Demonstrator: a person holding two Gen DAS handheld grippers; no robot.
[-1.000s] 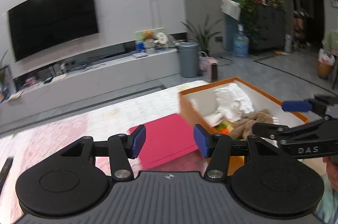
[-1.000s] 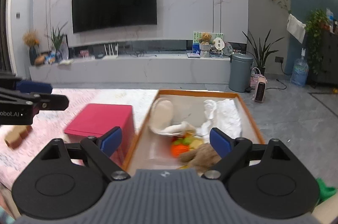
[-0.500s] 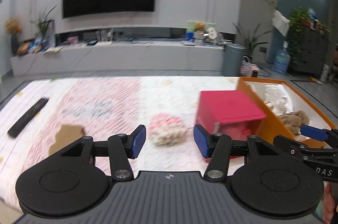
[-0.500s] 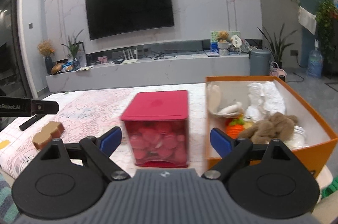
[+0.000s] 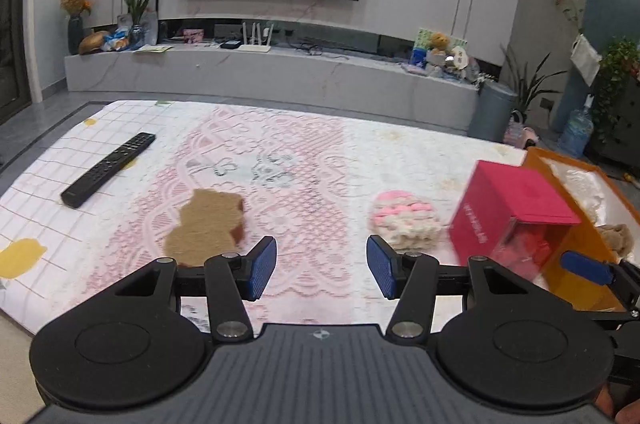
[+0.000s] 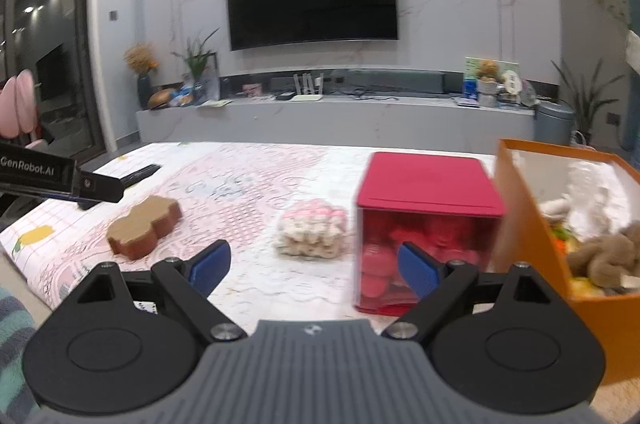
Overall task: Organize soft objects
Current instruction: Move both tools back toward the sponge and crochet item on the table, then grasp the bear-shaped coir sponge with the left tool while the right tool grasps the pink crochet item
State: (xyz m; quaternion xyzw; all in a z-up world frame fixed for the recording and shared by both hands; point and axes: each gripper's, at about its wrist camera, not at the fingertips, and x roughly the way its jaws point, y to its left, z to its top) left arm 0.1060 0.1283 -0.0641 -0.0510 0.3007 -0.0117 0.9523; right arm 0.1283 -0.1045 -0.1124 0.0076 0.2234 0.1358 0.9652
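A brown cushion-like soft piece [image 5: 208, 226] [image 6: 145, 225] and a pink-and-cream knitted soft item [image 5: 404, 222] [image 6: 311, 232] lie on the patterned table cloth [image 5: 296, 159]. An orange box [image 6: 560, 264] [image 5: 580, 220] at the right holds a brown plush toy [image 6: 608, 258], white cloth and other soft things. My left gripper [image 5: 321, 272] is open and empty above the cloth, between the two loose items. My right gripper [image 6: 314, 270] is open and empty, just short of the knitted item. Its blue fingertip [image 5: 586, 268] shows in the left wrist view.
A red-lidded clear box [image 6: 428, 224] [image 5: 516, 220] of red pieces stands between the knitted item and the orange box. A black remote [image 5: 108, 168] lies at the far left of the cloth. A TV wall and low console stand behind.
Both views have swung left, away from the orange box and over the cloth. The brown piece and knitted item have come into full view. Both grippers stayed open.
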